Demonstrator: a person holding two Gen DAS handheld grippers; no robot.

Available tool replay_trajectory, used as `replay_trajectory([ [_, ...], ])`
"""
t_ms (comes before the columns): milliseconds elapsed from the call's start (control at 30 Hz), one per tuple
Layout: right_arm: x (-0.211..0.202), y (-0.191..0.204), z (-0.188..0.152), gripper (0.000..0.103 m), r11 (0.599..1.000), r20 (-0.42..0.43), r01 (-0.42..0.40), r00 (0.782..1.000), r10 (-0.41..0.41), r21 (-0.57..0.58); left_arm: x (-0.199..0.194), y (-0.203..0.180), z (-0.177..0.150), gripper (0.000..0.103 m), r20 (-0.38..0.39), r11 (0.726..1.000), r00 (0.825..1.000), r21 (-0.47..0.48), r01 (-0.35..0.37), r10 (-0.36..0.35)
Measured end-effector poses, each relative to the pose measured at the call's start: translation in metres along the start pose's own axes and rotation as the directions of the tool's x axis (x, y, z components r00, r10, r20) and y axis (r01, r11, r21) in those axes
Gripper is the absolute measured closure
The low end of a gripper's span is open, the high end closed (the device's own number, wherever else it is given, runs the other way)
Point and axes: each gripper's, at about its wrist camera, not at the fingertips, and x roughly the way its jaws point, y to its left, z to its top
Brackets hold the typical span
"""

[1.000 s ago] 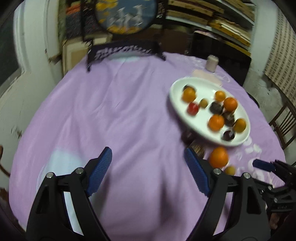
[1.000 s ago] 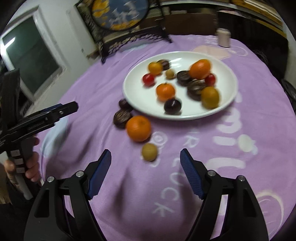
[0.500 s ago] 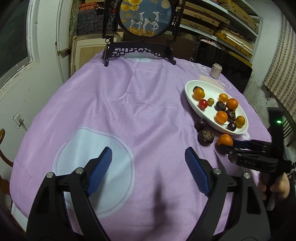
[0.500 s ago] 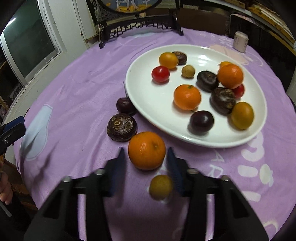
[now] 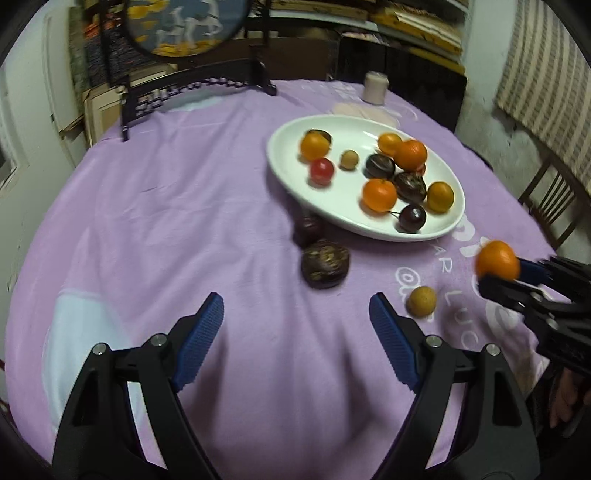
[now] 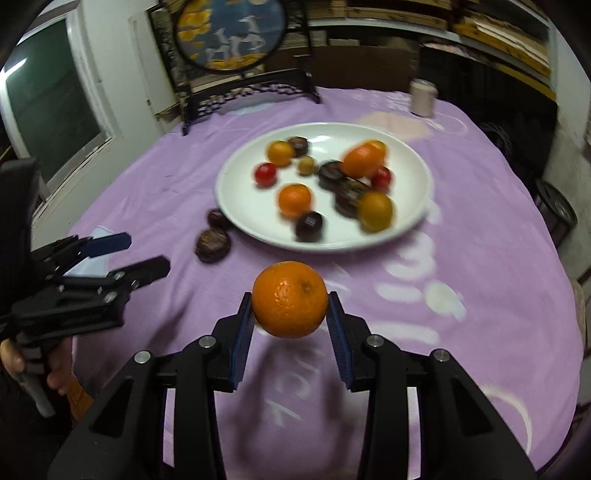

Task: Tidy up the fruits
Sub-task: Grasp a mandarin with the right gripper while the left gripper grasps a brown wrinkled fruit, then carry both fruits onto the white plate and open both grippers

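My right gripper (image 6: 290, 315) is shut on an orange (image 6: 290, 304) and holds it above the purple cloth, short of the white plate (image 6: 413, 218). It shows at the right of the left wrist view, orange (image 5: 496, 260) in its jaws. The plate (image 5: 291, 173) holds several oranges, dark fruits and a red one. On the cloth lie two dark fruits (image 5: 324, 263) (image 5: 308, 227) and a small tan fruit (image 5: 421, 301). My left gripper (image 5: 295, 325) is open and empty above the cloth, near the dark fruit.
A framed round picture on a black stand (image 5: 184, 29) stands at the table's far edge. A small pale cup (image 5: 375, 86) stands behind the plate. A wooden chair (image 5: 554, 199) is at the right. Shelves and boxes fill the back.
My right gripper closed on the orange and lifted it off the cloth. My left gripper moved right and nearer the dark fruits.
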Motion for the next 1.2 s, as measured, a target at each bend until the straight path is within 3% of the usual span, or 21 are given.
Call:
replay_trajectory([
  [333,-0.005,-0.028,-0.008,0.063,0.997,0.018,-0.034,0.999,0.033,0.073,0.051,-0.028,0.019,0.021,-0.059,0.995,0.995,0.060,-0.081,0.084],
  [567,-0.007,-0.033,-0.005,0.063,0.995,0.023,-0.046,0.999,0.044,0.089,0.068,-0.021,0.023,0.037,-0.083,0.999,0.995,0.019,-0.047,0.049],
  [600,-0.007,-0.032,-0.005,0.063,0.995,0.023,-0.046,0.999,0.044,0.089,0.067,-0.021,0.023,0.053,-0.076,0.999,0.996,0.021,-0.048,0.049],
  [633,-0.007,-0.032,-0.005,0.063,0.995,0.022,-0.047,0.999,0.045,0.089,0.065,-0.023,0.023,0.062,-0.068,0.998,0.996,0.028,-0.052,0.054],
  [800,-0.007,-0.026,-0.004,0.063,0.996,0.020,-0.050,0.999,0.048,0.078,0.056,-0.016,0.018,0.063,-0.062,1.000,0.998,-0.003,-0.022,0.022],
  [1033,0.000,-0.023,0.001,0.063,0.996,0.005,-0.044,0.999,0.044,0.077,0.008,-0.007,0.003,0.063,-0.003,0.999,0.999,-0.028,0.036,-0.036],
  [1200,0.006,-0.021,0.019,0.063,0.996,0.009,-0.054,0.999,0.053,0.066,-0.020,-0.005,0.024,0.063,0.060,0.997,0.996,-0.007,0.070,-0.070],
])
